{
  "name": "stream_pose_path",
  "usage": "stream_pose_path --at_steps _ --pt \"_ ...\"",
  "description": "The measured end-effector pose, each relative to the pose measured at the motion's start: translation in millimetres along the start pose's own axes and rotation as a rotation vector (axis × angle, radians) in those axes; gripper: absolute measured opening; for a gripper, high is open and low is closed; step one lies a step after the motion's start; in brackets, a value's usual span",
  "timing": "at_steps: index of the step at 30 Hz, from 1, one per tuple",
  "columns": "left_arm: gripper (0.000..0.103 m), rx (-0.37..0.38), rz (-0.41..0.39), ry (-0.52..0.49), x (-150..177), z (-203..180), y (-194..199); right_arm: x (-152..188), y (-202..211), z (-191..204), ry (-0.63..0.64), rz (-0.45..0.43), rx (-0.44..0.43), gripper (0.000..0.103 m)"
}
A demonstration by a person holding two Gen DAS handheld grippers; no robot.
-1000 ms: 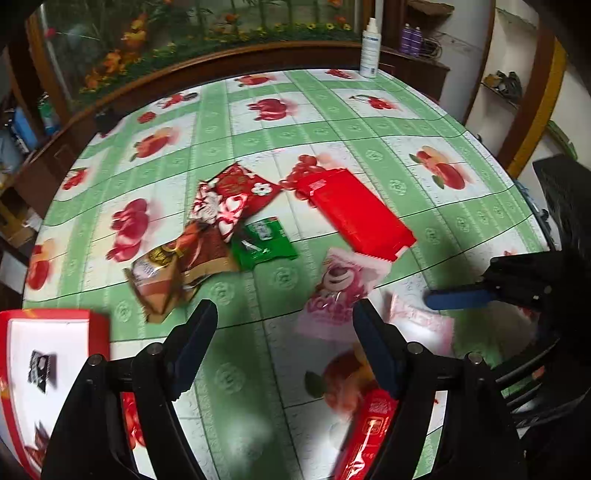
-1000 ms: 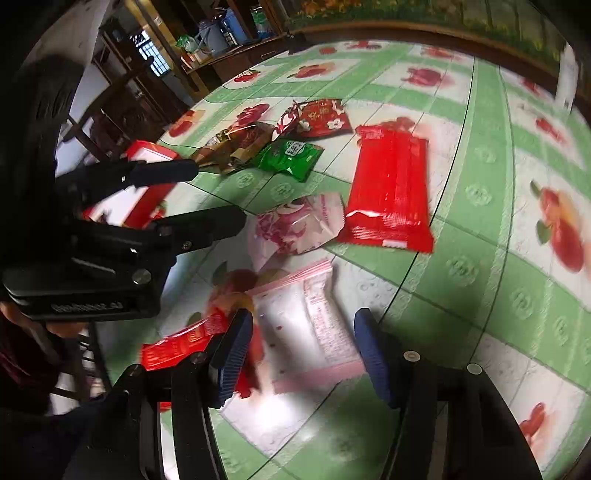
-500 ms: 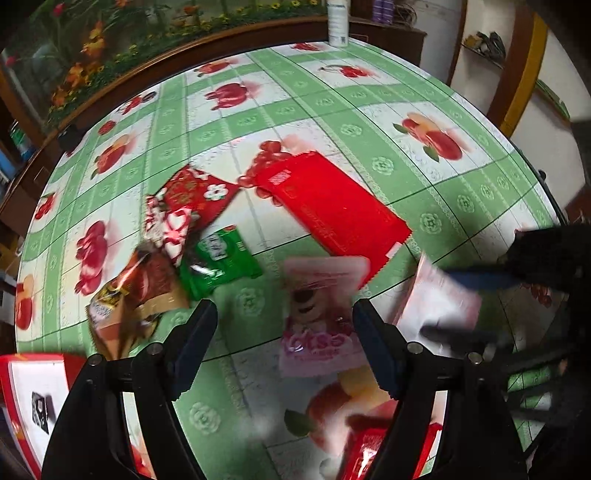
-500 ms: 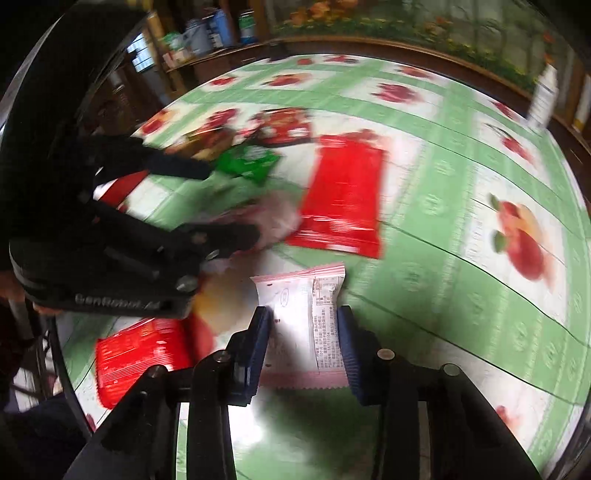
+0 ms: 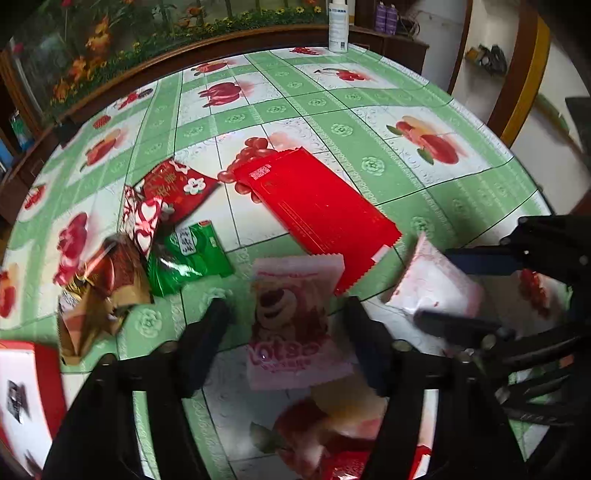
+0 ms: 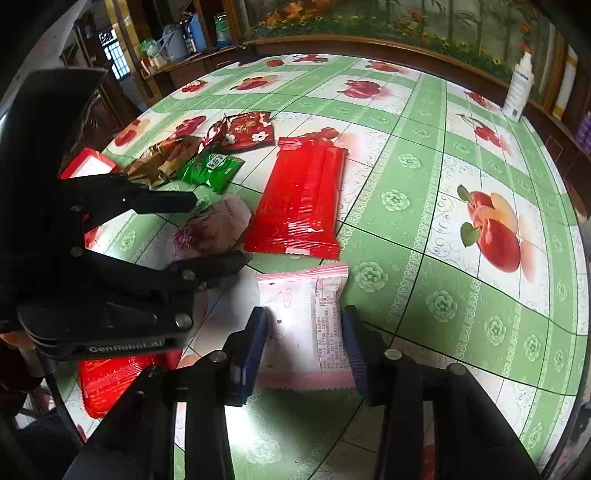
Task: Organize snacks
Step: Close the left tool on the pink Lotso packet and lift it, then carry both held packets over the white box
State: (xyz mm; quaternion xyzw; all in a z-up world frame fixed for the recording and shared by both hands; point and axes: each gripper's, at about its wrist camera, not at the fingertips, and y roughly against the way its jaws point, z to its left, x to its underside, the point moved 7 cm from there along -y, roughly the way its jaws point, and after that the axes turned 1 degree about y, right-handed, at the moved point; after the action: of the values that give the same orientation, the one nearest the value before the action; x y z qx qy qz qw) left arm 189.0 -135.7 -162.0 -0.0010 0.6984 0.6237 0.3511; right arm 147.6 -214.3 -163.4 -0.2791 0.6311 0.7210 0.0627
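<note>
A pink bear snack packet [image 5: 291, 321] lies flat on the green fruit-print tablecloth [image 5: 332, 122]. My left gripper [image 5: 286, 325] straddles it with its jaws closing; the fingers stand just off its edges. The right wrist view also shows this left gripper [image 6: 218, 232] over the bear packet [image 6: 214, 229]. My right gripper [image 6: 304, 343] has its blue pads [image 6: 258, 343] against the sides of a white and pink packet [image 6: 303, 317], and its jaws are opening slightly. In the left wrist view the right gripper [image 5: 436, 286] holds that white and pink packet [image 5: 432, 284] tilted.
A long red packet [image 5: 317, 210] lies behind both grippers. A green packet [image 5: 188, 254], a red flowered packet [image 5: 177, 184] and a brown packet [image 5: 99, 288] cluster at the left. A red-and-white box [image 5: 26, 387] stands at the near left. A white bottle [image 5: 338, 26] stands at the far edge.
My left gripper came down over the bear packet and its jaws narrowed. My right gripper closed in on the white and pink packet, then widened a little.
</note>
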Motion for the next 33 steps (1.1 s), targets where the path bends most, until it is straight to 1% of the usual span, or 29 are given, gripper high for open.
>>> stream_pose_path --at_steps 2,3,4,5,6,7,8,14,17,21,25,31,33 --pt "0.048 -0.003 -0.004 0.005 1.4 0.7 2.2 0.6 -2.1 6.4 0.032 0.003 0.016 0.059" --pt "0.047 -0.006 -0.005 0.007 2.1 1.3 2.8 1.4 -3.3 10.0 0.054 0.005 0.032 0.06" --pt "0.044 -0.009 -0.004 0.016 2.6 2.6 3.2 1.5 -3.9 13.3 0.073 -0.003 0.047 0.059" --pt "0.041 -0.013 -0.003 0.031 3.0 4.8 3.7 0.9 -4.0 13.9 0.067 -0.007 0.04 0.057" --pt "0.041 -0.018 -0.001 0.041 3.1 7.1 3.4 0.3 -3.6 12.8 0.063 -0.01 0.042 0.054" --pt "0.04 -0.021 0.0 0.055 3.7 9.6 3.8 -0.1 -2.8 10.9 0.059 -0.015 0.045 0.048" --pt "0.039 -0.02 -0.001 0.067 4.5 12.4 4.0 -0.7 -1.8 7.9 0.046 -0.019 0.041 0.044" --pt "0.039 -0.042 0.0 0.154 16.4 37.3 11.0 -4.9 -0.6 0.4 -0.009 -0.036 0.014 0.038" --pt "0.039 -0.037 0.002 0.187 26.2 44.2 17.0 -7.1 0.1 -6.6 -0.055 -0.048 -0.004 0.037" --pt "0.039 -0.054 -0.004 0.217 42.2 54.2 25.1 -8.8 0.9 -6.3 -0.066 -0.062 -0.03 0.036" --pt "0.039 -0.035 -0.014 0.275 59.1 67.1 36.9 -10.9 2.2 -7.0 -0.095 -0.074 -0.084 0.036" --pt "0.039 -0.041 -0.018 0.323 81.8 85.2 47.7 -15.9 8.6 -14.0 -0.159 -0.121 -0.13 0.036" --pt "0.039 -0.05 -0.023 0.336 89.2 90.4 51.7 -17.4 11.0 -18.2 -0.187 -0.142 -0.126 0.036"
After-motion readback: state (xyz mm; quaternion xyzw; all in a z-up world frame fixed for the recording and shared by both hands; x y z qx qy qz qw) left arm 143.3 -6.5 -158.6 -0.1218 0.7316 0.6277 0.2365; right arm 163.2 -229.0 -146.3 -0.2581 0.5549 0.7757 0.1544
